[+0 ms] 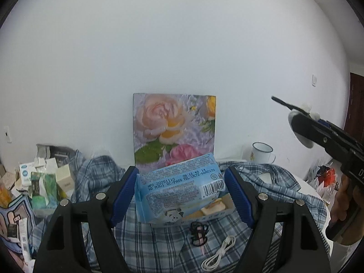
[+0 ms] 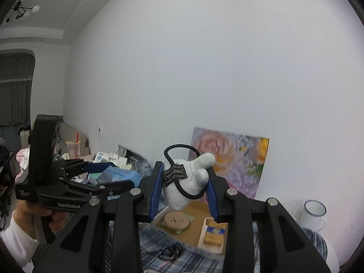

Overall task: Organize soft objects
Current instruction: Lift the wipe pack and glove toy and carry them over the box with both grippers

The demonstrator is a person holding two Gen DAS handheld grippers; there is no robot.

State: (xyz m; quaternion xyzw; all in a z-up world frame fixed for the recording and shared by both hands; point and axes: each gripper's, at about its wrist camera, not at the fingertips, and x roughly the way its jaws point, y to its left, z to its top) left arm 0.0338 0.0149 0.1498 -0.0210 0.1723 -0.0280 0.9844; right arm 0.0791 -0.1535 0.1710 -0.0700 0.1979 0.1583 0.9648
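Left tool [image 1: 182,195]: black frame, blue ribbed pads, closed partway on a light-blue plastic tissue pack [image 1: 179,188] with printed text and a barcode; the pack is lifted and tilted above the bench, both pads against its sides.

Right tool [image 2: 185,188]: same build, pads pressed onto a white plush toy [image 2: 190,182] that carries a black elastic hair tie [image 2: 182,170] with a patterned black tag; the toy is held up in the air over the open cardboard box [image 2: 193,232].

Bench contents, left to right in the left wrist view:
- Heap of small white and green cartons [image 1: 43,177], far left.
- Blue-and-white plaid shirt [image 1: 159,238], spread over the bench under most items.
- Black wire hair clip with a pink piece [image 1: 199,232], lying on the shirt just near of the box.
- White coiled cable [image 1: 219,254], near side, right of the clip.
- Floral canvas painting of pink and yellow roses [image 1: 174,125], upright against the far wall, behind the tissue pack.
- White enamel mug with a dark rim [image 1: 262,152], far right beside the wall.

Box contents, right wrist view: a round tan pad [image 2: 176,220] at left, a yellow-and-blue small pack [image 2: 213,232] at right.
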